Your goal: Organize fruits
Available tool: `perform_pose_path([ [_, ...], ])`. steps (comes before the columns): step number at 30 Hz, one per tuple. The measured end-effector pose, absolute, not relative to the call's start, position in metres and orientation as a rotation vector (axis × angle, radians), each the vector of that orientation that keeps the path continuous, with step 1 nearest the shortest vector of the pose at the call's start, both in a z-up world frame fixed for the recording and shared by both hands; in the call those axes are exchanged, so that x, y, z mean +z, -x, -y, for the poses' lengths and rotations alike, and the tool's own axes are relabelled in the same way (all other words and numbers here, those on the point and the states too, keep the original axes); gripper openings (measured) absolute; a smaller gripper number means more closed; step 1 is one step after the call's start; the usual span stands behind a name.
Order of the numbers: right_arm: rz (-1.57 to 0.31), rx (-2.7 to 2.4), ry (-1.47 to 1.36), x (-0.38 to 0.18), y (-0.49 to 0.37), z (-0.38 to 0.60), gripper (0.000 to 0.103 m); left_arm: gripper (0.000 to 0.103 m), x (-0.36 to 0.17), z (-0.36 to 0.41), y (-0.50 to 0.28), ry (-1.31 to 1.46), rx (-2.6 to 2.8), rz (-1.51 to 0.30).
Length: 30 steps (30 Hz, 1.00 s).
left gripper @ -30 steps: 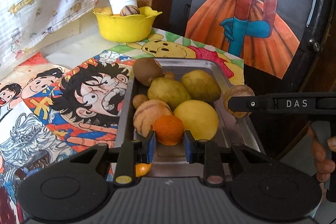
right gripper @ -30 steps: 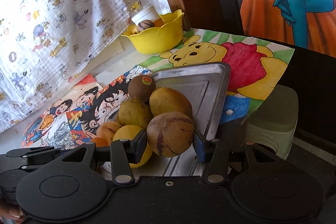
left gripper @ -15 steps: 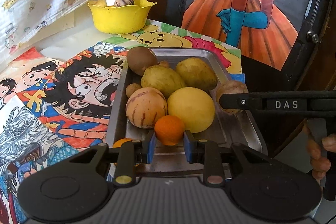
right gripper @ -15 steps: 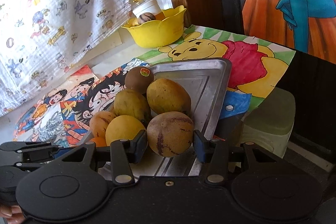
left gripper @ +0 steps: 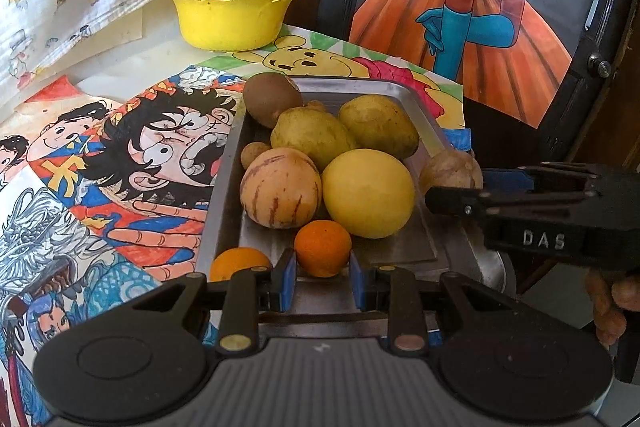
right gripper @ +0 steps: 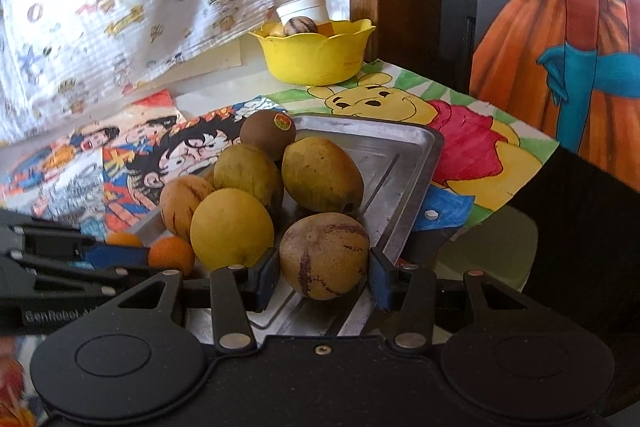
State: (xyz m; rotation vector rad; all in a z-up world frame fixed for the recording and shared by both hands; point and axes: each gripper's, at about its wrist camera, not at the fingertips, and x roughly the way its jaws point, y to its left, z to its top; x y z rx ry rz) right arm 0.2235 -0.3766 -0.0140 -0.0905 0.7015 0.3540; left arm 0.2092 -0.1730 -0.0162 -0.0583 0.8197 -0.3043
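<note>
Your left tool (left gripper: 322, 277) stays clenched on the small round orange (left gripper: 322, 247); your right tool (right gripper: 323, 277), rolled and lower now, grips the brownish purple-streaked melon (right gripper: 324, 255), ready for placing.

Table (left gripper: 120, 63) (cartoon-covered) bears steel tray (left gripper: 224, 195) and yellow bowl (left gripper: 228, 23).

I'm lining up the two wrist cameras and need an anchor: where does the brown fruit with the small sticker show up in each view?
Left wrist view: the brown fruit sits at the tray's far left corner, above centre; its sticker is not visible here.
Right wrist view: the same fruit tops the pile left of centre, sticker facing the camera.
Shared landmark: the yellow bowl beyond the tray.
</note>
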Motion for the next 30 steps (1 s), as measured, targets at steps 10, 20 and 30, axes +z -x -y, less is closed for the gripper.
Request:
perform_pose_path([
  [10,-0.663,0.36,0.207,-0.02,-0.205,0.368,0.05,0.032,-0.016,0.173,-0.208,0.064,-0.31,-0.833],
  [20,-0.645,0.372,0.234,-0.022,-0.192,0.365,0.051,0.033,-0.016,0.173,-0.205,0.067,-0.314,-0.842],
  [30,-0.645,0.377,0.233,-0.022,-0.186,0.371,0.051,0.034,-0.015,0.171,-0.201,0.075,-0.324,-0.851],
])
